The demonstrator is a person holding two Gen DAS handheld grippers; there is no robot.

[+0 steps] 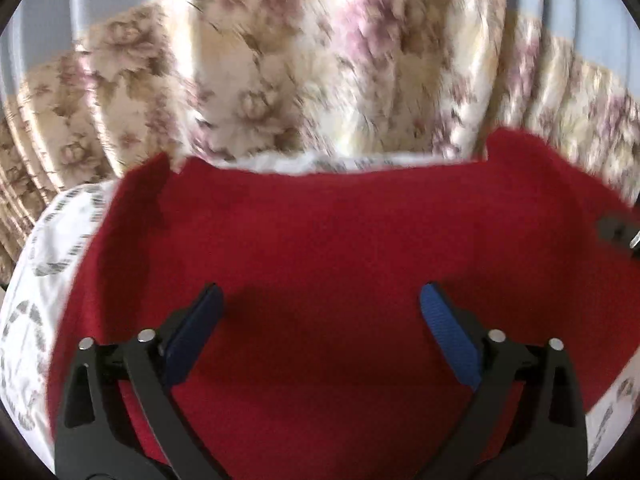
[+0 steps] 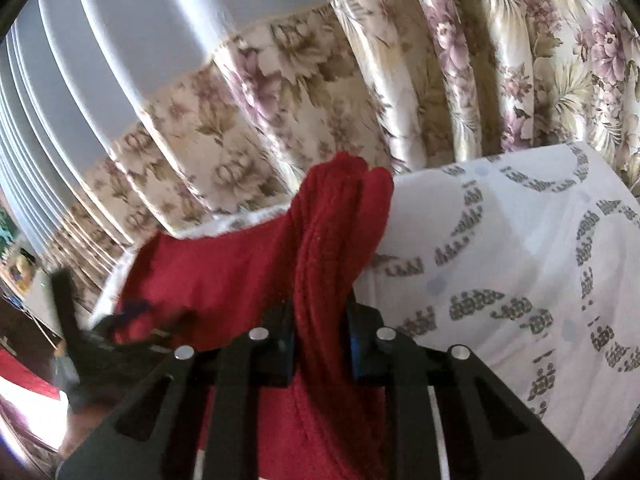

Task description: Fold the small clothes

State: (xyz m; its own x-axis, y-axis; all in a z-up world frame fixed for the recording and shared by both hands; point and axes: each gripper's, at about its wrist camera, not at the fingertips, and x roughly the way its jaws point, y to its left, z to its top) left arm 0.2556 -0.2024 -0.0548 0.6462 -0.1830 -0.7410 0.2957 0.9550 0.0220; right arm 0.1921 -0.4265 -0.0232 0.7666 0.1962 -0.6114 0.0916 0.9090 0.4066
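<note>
Low in the centre of the right wrist view, your right gripper (image 2: pixel 320 340) was clamped on a bunched ridge of the red knitted garment (image 2: pixel 224 276), its blue pads pressed into the fabric from both sides, with the gathered end standing up past the fingertips. Across the left wrist view the same garment (image 1: pixel 340 248) lay spread flat on the white patterned sheet (image 1: pixel 48 280), and your left gripper (image 1: pixel 320 320) hovered over its middle with the jaws wide and nothing between them. To fold it cleanly you probably needed the left claw down on a matching edge or corner, not the flat centre, so both ends could rise level; one pinch alone would likely drag the cloth askew. The knit looked soft and thick, so a shallow bite could slip. Along the upper part of both frames the floral curtain (image 2: pixel 520 80) hung just behind the sheet's far edge, near enough to snag a high lift. Blur in the left view hid the finer detail.
</note>
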